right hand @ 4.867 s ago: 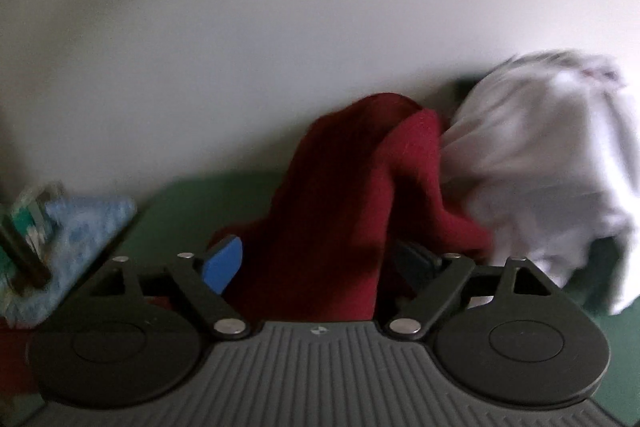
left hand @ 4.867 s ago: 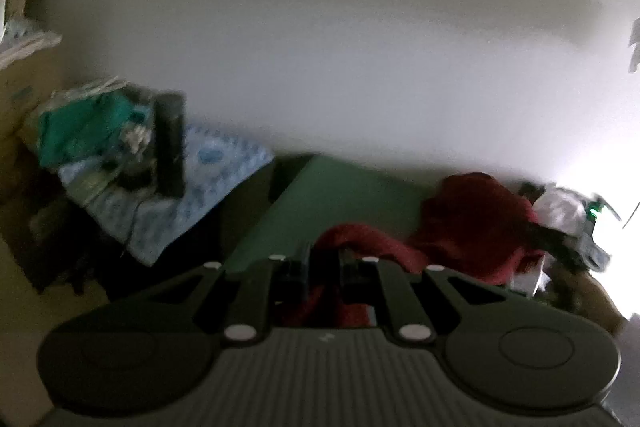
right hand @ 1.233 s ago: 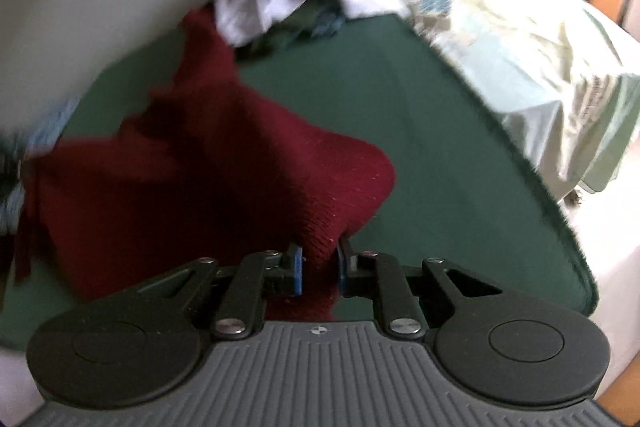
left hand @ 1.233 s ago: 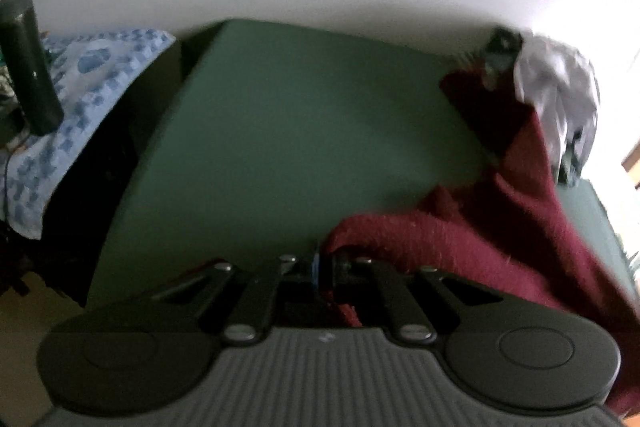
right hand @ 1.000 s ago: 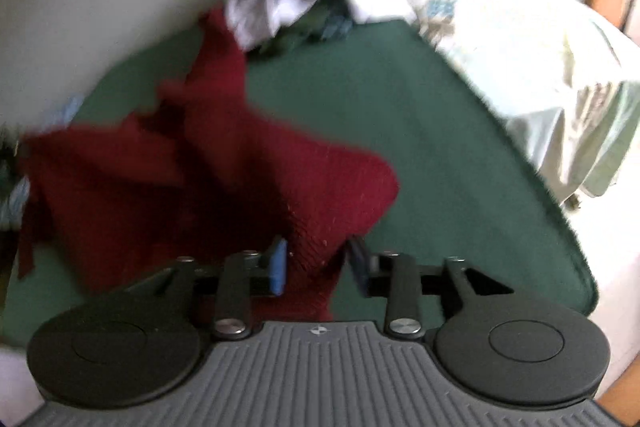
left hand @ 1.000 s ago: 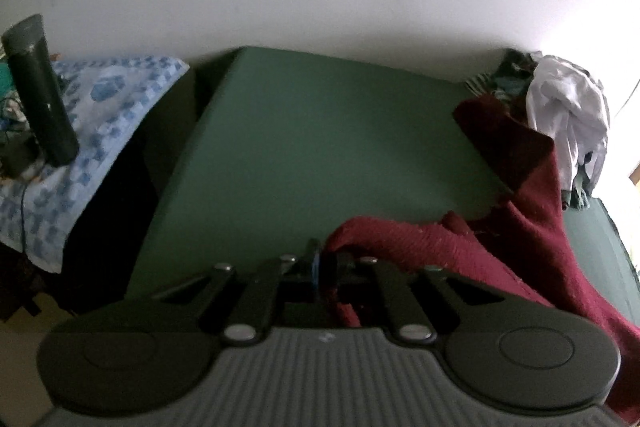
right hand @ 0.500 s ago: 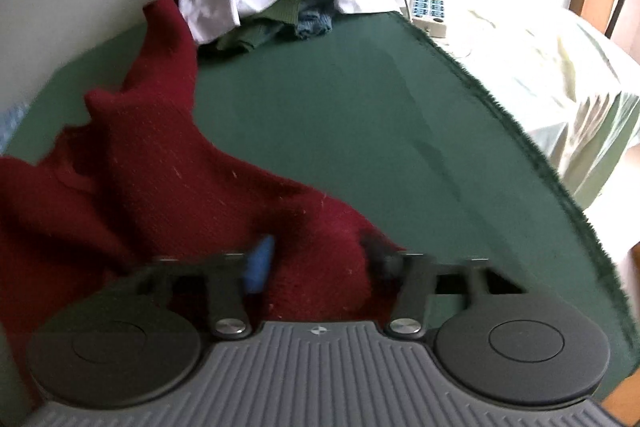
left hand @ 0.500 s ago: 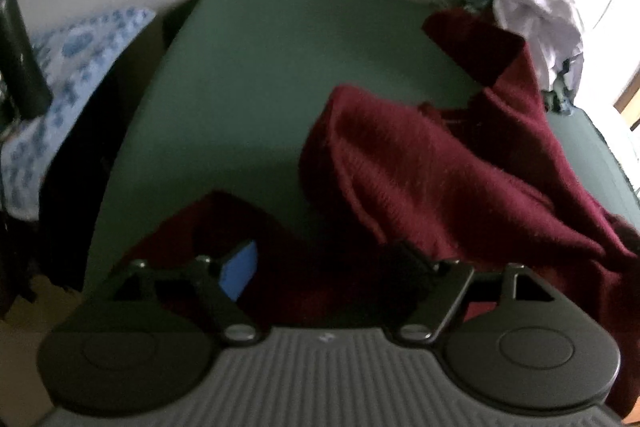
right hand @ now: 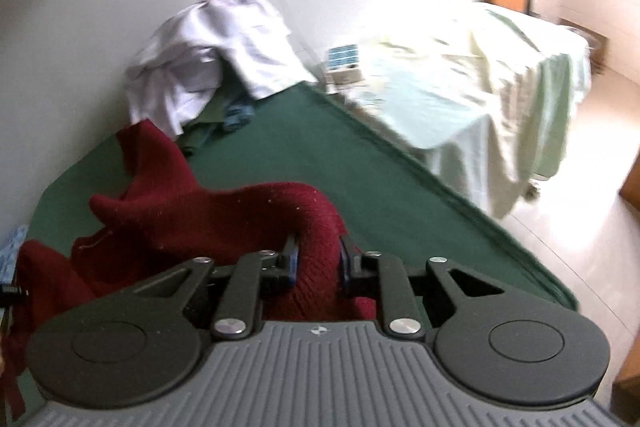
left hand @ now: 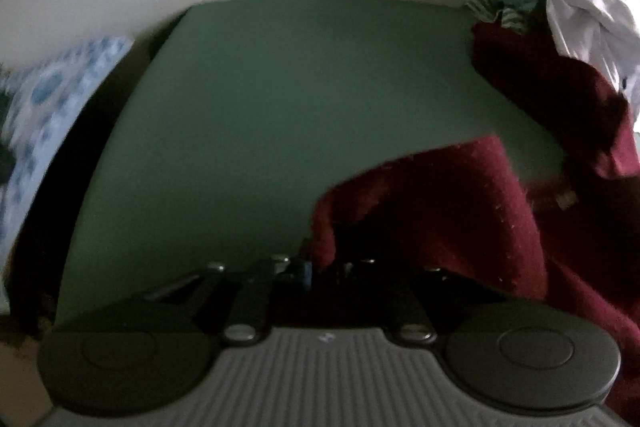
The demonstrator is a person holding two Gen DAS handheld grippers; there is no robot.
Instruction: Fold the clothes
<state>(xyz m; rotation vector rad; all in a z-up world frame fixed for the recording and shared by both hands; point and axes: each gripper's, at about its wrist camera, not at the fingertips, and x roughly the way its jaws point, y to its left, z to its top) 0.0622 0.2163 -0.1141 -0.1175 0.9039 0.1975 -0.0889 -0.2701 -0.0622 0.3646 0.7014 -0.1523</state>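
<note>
A dark red knitted garment (left hand: 460,211) lies bunched on the green table cover (left hand: 280,99). My left gripper (left hand: 320,267) is shut on an edge of it, low over the table's near side. In the right wrist view the same red garment (right hand: 224,215) rises in a fold between the fingers of my right gripper (right hand: 316,255), which is shut on it. The rest of the garment trails to the left and back toward the wall.
A pile of white and green clothes (right hand: 212,47) sits at the far corner by the wall, also in the left wrist view (left hand: 576,15). A pale-sheeted bed (right hand: 480,79) stands to the right. A blue patterned cloth (left hand: 48,95) lies at left.
Both grippers were open over the red garment half a second ago. Both have now closed on new parts of it and lifted the cloth slightly.
</note>
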